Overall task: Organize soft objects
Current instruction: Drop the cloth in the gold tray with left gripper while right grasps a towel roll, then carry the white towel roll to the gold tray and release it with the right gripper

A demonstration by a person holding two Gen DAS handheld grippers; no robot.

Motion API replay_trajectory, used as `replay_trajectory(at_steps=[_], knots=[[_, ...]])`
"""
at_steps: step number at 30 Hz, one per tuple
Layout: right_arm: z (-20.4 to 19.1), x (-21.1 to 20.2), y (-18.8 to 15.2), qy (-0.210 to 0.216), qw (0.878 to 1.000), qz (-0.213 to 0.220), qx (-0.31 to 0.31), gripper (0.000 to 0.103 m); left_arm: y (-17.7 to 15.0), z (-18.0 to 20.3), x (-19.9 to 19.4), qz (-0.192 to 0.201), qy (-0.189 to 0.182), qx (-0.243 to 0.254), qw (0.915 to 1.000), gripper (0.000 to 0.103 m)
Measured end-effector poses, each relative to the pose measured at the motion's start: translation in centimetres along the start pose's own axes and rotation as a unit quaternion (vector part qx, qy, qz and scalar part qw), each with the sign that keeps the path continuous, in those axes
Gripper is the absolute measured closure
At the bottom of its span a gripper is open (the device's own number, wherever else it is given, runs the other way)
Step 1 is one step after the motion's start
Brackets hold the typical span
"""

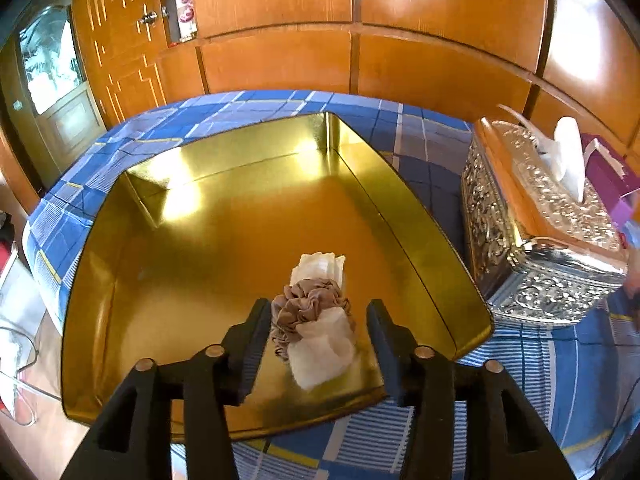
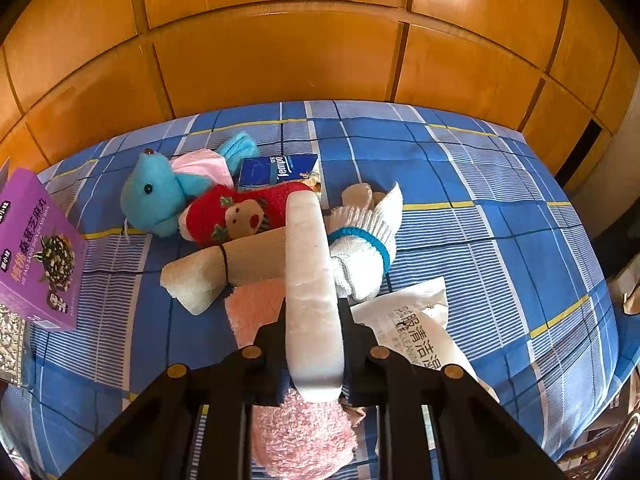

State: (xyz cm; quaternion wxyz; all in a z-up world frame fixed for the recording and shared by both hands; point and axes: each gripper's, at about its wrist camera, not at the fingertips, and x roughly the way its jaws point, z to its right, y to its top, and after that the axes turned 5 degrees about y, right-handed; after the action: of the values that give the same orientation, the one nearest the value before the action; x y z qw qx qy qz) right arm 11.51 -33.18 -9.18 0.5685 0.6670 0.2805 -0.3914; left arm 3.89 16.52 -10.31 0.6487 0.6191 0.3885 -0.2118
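On my left feed, the left gripper (image 1: 318, 344) hung over the near end of the gold tray (image 1: 416, 216), its jaws spread wide with nothing pinched between them. Between them, lying on the tray floor, was a white rolled cloth (image 1: 320, 316) with a brown scrunchie (image 1: 306, 312) around its middle; its long axis ran roughly away from me, tilted slightly to the right at the far end, and I could not tell whether the left finger touched it. The tray sat on the blue checked cloth (image 1: 420, 136), with an embossed silver tissue box (image 1: 532, 232) just beside it on the right. On my right feed, the right gripper (image 2: 314, 344) was clamped on a long white roll (image 2: 310, 280), whose axis pointed straight ahead along the fingers, raised above the pile. Beneath it lay a pink fuzzy cloth (image 2: 304, 436), a beige roll (image 2: 236, 264) lying crosswise, a white knitted glove (image 2: 360, 248) with a blue cuff, a red stuffed toy (image 2: 244, 212) and a blue teddy (image 2: 154, 192). A purple box (image 2: 36, 256) stood at the left.
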Motion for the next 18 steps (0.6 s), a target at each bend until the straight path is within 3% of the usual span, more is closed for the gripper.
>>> replay_trajectory(at_steps=[2, 4, 18], knots=[[-0.2, 0.1, 0.0, -0.004, 1.0, 0.0, -0.003, 0.085, -0.1, -0.3, -1.0, 0.015, 0.005, -0.005, 0.9999, 0.038], [-0.2, 0.1, -0.1, -0.008, 1.0, 0.0, -0.006, 0.085, -0.1, -0.5, -1.9, 0.027, 0.008, -0.01, 0.9995, 0.035], [-1.3, -0.2, -0.1, -0.021, 1.0, 0.003, -0.011, 0.086, -0.6, -2.7, -7.9, 0.095, 0.026, 0.004, 0.9951, 0.027]])
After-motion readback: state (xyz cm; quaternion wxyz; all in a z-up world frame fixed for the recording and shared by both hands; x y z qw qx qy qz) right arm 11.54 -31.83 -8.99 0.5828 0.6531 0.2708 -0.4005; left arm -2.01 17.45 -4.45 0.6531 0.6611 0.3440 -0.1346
